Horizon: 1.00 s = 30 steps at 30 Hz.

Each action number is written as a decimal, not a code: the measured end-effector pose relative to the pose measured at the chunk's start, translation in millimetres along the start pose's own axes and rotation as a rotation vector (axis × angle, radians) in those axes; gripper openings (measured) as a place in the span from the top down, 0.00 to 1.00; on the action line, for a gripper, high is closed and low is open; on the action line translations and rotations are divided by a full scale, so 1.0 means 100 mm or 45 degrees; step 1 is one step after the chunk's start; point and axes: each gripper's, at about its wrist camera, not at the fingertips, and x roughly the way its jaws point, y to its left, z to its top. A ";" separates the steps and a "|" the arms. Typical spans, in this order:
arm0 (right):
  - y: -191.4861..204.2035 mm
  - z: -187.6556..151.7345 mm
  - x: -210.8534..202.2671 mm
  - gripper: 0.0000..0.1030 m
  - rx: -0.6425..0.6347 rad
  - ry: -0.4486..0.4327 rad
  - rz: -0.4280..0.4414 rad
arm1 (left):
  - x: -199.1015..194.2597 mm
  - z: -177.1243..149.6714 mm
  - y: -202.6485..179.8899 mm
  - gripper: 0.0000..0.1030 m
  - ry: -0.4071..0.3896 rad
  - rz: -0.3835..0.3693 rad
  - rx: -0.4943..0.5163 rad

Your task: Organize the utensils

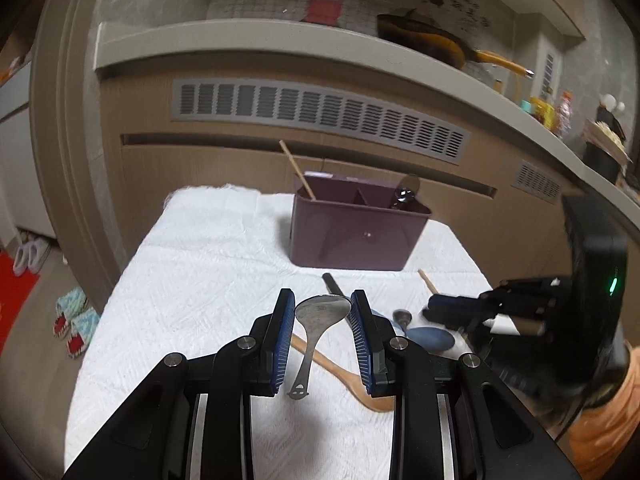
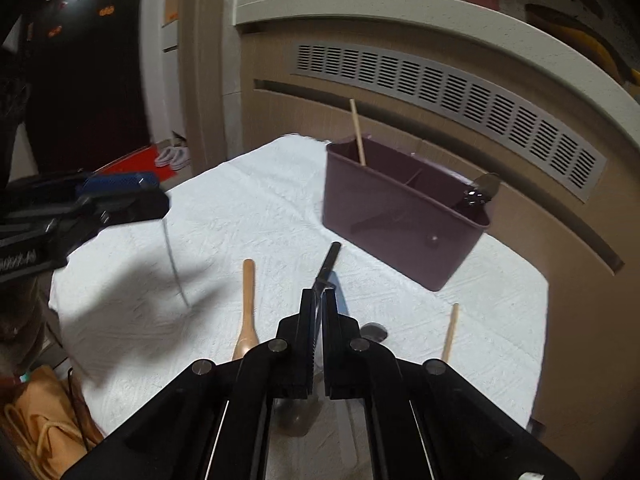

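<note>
My left gripper (image 1: 323, 304) is shut on the bowl of a metal spoon (image 1: 320, 311), whose handle hangs down above the white cloth (image 1: 208, 264). The spoon shows blurred in the right wrist view (image 2: 174, 264) under the left gripper (image 2: 116, 186). My right gripper (image 2: 319, 298) is shut on a black-handled utensil (image 2: 326, 266), its handle pointing toward the purple caddy (image 2: 400, 220). The caddy (image 1: 356, 232) holds a chopstick (image 1: 297, 170) at left and a metal utensil (image 1: 406, 192) at right. The right gripper (image 1: 452, 308) shows at right in the left wrist view.
On the cloth lie a wooden spoon (image 2: 247, 312), a loose chopstick (image 2: 450, 334), a blue spoon (image 1: 432, 338) and a small metal utensil (image 1: 402, 316). A wooden cabinet with a vent (image 1: 320, 116) stands behind the table. Slippers (image 1: 76, 320) lie on the floor at left.
</note>
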 end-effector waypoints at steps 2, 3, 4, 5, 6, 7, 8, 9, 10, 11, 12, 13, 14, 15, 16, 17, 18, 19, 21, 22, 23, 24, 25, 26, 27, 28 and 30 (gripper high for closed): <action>0.01 -0.01 0.18 0.66 -0.005 0.023 -0.010 | 0.06 -0.03 0.03 0.71 0.014 0.011 -0.014; 0.03 -0.01 0.26 0.66 0.000 0.033 -0.011 | 0.08 -0.04 0.05 0.71 0.023 0.010 -0.017; 0.03 0.00 0.35 0.66 0.007 0.050 -0.005 | 0.10 -0.06 0.07 0.71 0.032 0.005 -0.022; 0.03 0.01 0.46 0.66 0.026 0.075 0.004 | 0.11 -0.08 0.09 0.71 0.030 0.002 -0.023; 0.01 0.03 0.55 0.66 0.055 0.096 0.006 | 0.12 -0.08 0.11 0.71 0.025 0.005 -0.021; -0.01 0.04 0.63 0.66 0.083 0.116 0.007 | 0.12 -0.09 0.13 0.71 0.022 0.001 -0.021; -0.04 0.06 0.72 0.66 0.119 0.142 0.011 | 0.12 -0.09 0.15 0.71 0.022 -0.008 -0.025; -0.08 0.07 0.81 0.66 0.168 0.164 0.012 | 0.12 -0.09 0.17 0.71 0.022 -0.016 -0.029; -0.11 0.08 0.87 0.66 0.197 0.176 0.014 | 0.12 -0.10 0.20 0.71 0.023 -0.023 -0.034; -0.14 0.09 0.93 0.66 0.221 0.186 0.011 | 0.13 -0.11 0.22 0.71 0.027 -0.032 -0.037; -0.16 0.10 1.00 0.66 0.240 0.191 -0.001 | 0.14 -0.12 0.24 0.71 0.031 -0.041 -0.042; -0.17 0.10 1.04 0.66 0.247 0.192 -0.007 | 0.15 -0.13 0.26 0.71 0.033 -0.047 -0.049; -0.18 0.11 1.09 0.66 0.249 0.200 -0.013 | 0.16 -0.13 0.29 0.71 0.036 -0.053 -0.058; -0.18 0.10 1.14 0.66 0.246 0.214 -0.020 | 0.16 -0.14 0.31 0.71 0.040 -0.056 -0.066; -0.17 0.10 1.18 0.66 0.234 0.222 -0.033 | 0.18 -0.15 0.34 0.71 0.045 -0.063 -0.076; -0.16 0.10 1.20 0.65 0.220 0.230 -0.040 | 0.18 -0.16 0.35 0.71 0.047 -0.067 -0.082; -0.16 0.09 1.24 0.65 0.213 0.241 -0.033 | 0.18 -0.17 0.37 0.71 0.048 -0.071 -0.086; -0.16 0.09 1.25 0.65 0.216 0.245 -0.029 | 0.18 -0.17 0.37 0.71 0.048 -0.074 -0.089; -0.18 0.08 1.25 0.65 0.227 0.244 -0.010 | 0.18 -0.17 0.39 0.71 0.046 -0.079 -0.093; -0.19 0.08 1.25 0.66 0.226 0.246 -0.007 | 0.18 -0.17 0.39 0.71 0.044 -0.079 -0.093; -0.20 0.08 1.24 0.70 0.222 0.248 -0.007 | 0.18 -0.17 0.40 0.71 0.043 -0.077 -0.093; -0.20 0.08 1.23 0.81 0.210 0.245 -0.024 | 0.19 -0.17 0.41 0.71 0.044 -0.072 -0.093; -0.19 0.08 1.20 0.82 0.197 0.239 -0.041 | 0.20 -0.17 0.42 0.71 0.049 -0.064 -0.096; -0.18 0.09 1.16 0.82 0.187 0.237 -0.039 | 0.22 -0.18 0.45 0.71 0.058 -0.054 -0.101; -0.16 0.10 1.14 0.83 0.178 0.232 -0.039 | 0.25 -0.19 0.46 0.71 0.078 -0.043 -0.105; -0.15 0.10 1.11 0.83 0.171 0.226 -0.041 | 0.27 -0.20 0.48 0.71 0.091 -0.037 -0.109; -0.14 0.09 1.02 0.90 0.165 0.208 -0.039 | 0.34 -0.23 0.51 0.71 0.135 -0.023 -0.123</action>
